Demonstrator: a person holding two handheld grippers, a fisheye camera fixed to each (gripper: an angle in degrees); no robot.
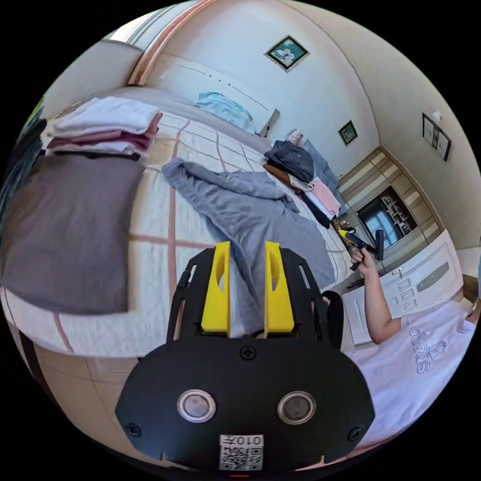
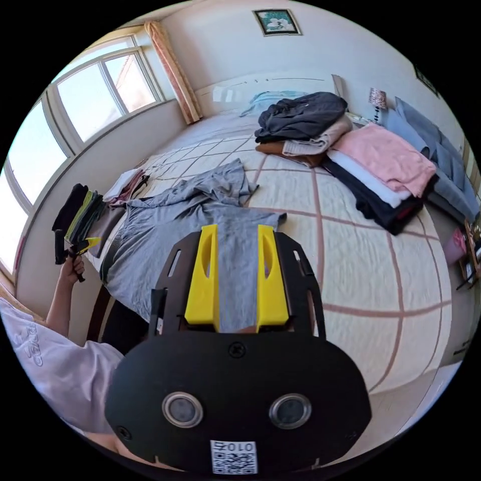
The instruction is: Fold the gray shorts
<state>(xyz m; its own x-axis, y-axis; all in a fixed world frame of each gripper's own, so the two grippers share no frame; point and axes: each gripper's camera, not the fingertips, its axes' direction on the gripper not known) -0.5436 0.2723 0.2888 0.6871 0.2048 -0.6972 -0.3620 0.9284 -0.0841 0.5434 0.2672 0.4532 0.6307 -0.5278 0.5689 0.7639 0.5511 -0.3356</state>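
The shorts (image 1: 250, 210) lie spread out in the middle of the bed (image 1: 150, 280), with one stack of folded clothes (image 1: 107, 125) on one side of them, another pile of clothes (image 2: 350, 155) on the other side, and a pillow (image 1: 225, 107) behind them.

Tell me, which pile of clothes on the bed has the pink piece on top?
The folded stack at the bed's edge, beside the heap topped by a dark crumpled garment; it alone carries a pink piece.

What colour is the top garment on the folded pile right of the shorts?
Pink, clearest in the right gripper view.
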